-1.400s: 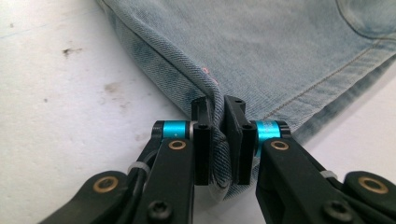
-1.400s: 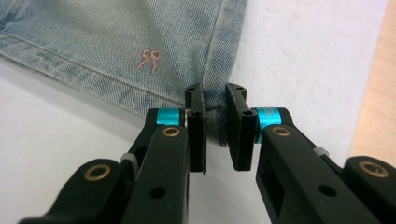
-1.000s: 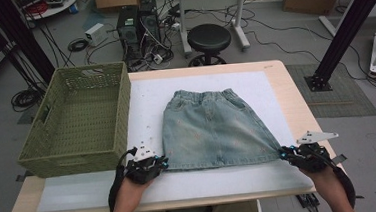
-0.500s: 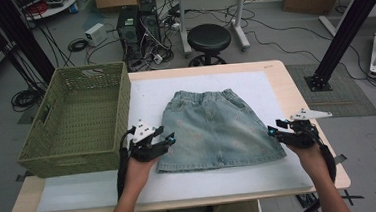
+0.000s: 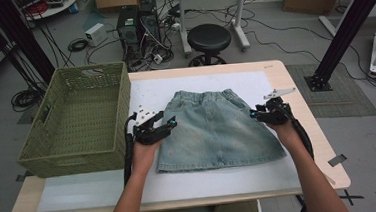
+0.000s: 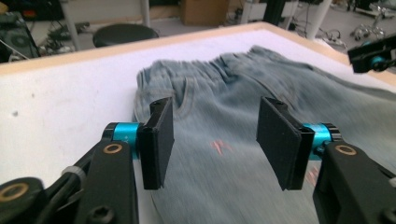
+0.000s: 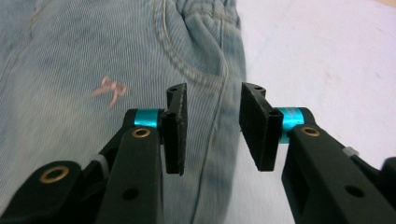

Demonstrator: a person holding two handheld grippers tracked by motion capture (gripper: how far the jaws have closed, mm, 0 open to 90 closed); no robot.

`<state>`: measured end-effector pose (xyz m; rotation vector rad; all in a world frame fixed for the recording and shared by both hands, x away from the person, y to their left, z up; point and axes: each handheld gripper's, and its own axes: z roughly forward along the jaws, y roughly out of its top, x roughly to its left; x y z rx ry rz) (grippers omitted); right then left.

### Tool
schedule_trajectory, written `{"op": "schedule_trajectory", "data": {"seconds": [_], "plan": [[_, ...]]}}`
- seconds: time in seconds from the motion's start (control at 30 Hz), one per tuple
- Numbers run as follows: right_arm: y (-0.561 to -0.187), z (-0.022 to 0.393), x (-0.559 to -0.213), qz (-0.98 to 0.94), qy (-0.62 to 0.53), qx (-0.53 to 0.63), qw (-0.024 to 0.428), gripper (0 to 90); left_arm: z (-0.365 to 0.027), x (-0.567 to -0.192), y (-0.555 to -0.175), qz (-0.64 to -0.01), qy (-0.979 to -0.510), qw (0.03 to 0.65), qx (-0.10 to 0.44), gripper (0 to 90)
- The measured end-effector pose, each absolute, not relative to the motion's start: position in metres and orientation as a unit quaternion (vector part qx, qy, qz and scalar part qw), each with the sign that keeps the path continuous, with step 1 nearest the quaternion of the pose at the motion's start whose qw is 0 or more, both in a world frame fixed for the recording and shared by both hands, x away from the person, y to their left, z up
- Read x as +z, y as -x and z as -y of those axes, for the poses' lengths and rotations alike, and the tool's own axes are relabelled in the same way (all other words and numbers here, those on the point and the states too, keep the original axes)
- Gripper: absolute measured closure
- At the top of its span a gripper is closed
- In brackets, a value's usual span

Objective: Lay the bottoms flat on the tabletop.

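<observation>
Left tool [image 5: 169, 123] and right tool [image 5: 252, 113], jaws apart, flank the skirt's [image 5: 216, 129] side edges.

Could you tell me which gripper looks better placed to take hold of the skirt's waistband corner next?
Probably right: the right gripper already straddles the denim skirt edge; the left gripper hangs open above mid-panel.
</observation>
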<state>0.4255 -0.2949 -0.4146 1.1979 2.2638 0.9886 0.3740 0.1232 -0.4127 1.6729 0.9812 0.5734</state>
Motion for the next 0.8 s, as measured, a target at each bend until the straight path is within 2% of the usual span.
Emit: {"op": "schedule_trajectory", "data": {"seconds": [0.07, 0.2, 0.37, 0.47, 0.53, 0.73, 0.8], "plan": [[-0.437, 0.292, -0.418, -0.808, -0.422, 0.365, 0.189, 60.6, -0.121, -0.413, -0.379, -0.416, -0.708, 0.521, 0.236, 41.7], [-0.452, 0.291, -0.425, -0.812, -0.417, 0.371, 0.168, 56.5, -0.118, -0.407, -0.383, -0.421, -0.698, 0.527, 0.241, 41.6], [-0.451, 0.302, -0.415, -0.803, -0.429, 0.378, 0.167, 45.8, -0.115, -0.406, -0.383, -0.416, -0.705, 0.521, 0.24, 41.6], [-0.45, 0.3, -0.414, -0.804, -0.426, 0.377, 0.172, 35.0, -0.117, -0.407, -0.385, -0.427, -0.7, 0.524, 0.232, 41.8], [-0.452, 0.296, -0.416, -0.808, -0.428, 0.367, 0.172, 31.9, -0.118, -0.408, -0.387, -0.43, -0.7, 0.521, 0.231, 41.8], [-0.457, 0.294, -0.422, -0.806, -0.433, 0.368, 0.166, 33.0, -0.127, -0.41, -0.401, -0.448, -0.697, 0.515, 0.219, 41.6], [-0.459, 0.294, -0.422, -0.805, -0.426, 0.377, 0.165, 40.5, -0.127, -0.407, -0.405, -0.447, -0.699, 0.512, 0.221, 41.5]]}}
